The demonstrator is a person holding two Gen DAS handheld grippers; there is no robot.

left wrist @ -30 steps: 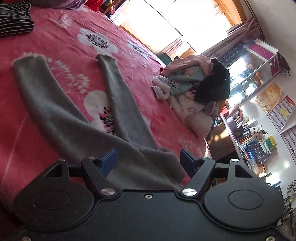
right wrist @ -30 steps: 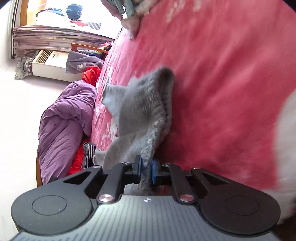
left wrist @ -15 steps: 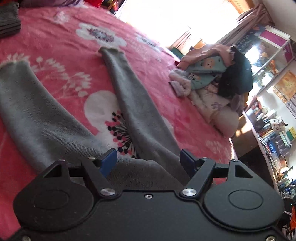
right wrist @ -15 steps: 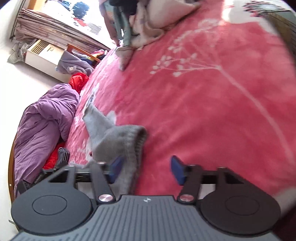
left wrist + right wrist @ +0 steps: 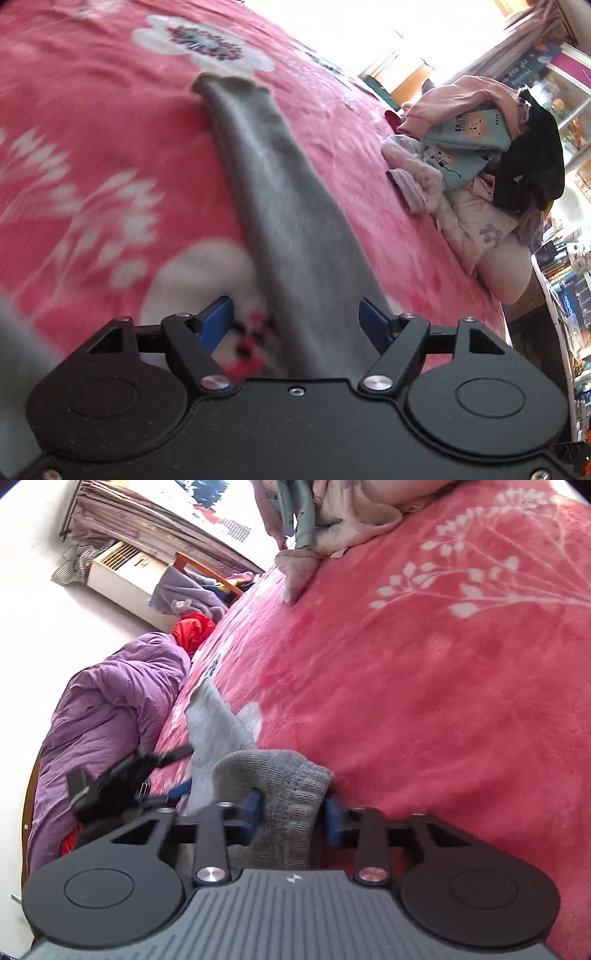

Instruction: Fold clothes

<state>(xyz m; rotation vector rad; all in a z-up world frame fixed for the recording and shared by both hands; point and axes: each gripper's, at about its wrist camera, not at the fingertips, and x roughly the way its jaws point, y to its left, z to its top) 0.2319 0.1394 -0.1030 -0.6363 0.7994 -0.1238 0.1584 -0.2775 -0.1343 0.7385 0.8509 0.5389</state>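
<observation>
Since half a second ago the left tool (image 5: 297,323) has slid forward along the grey trousers (image 5: 280,206), so that only one leg now runs up the middle of its view, and the right tool (image 5: 292,814) has narrowed its gap around the waistband (image 5: 280,794). Left tool: released, jaws wide apart, the leg passing between the blue pads (image 5: 216,323) without touching either. Right tool: jaws partly closed, with the bunched waistband between the pads; the pads lie at the fabric's sides, but whether they pinch it I cannot tell. The trousers lie flat on the pink flowered bed (image 5: 74,122), the leg's cuff pointing away toward a white flower. A heap of clothes (image 5: 476,147) sits at the bed's far right edge. A purple quilt (image 5: 107,716) lies beyond the trousers.
</observation>
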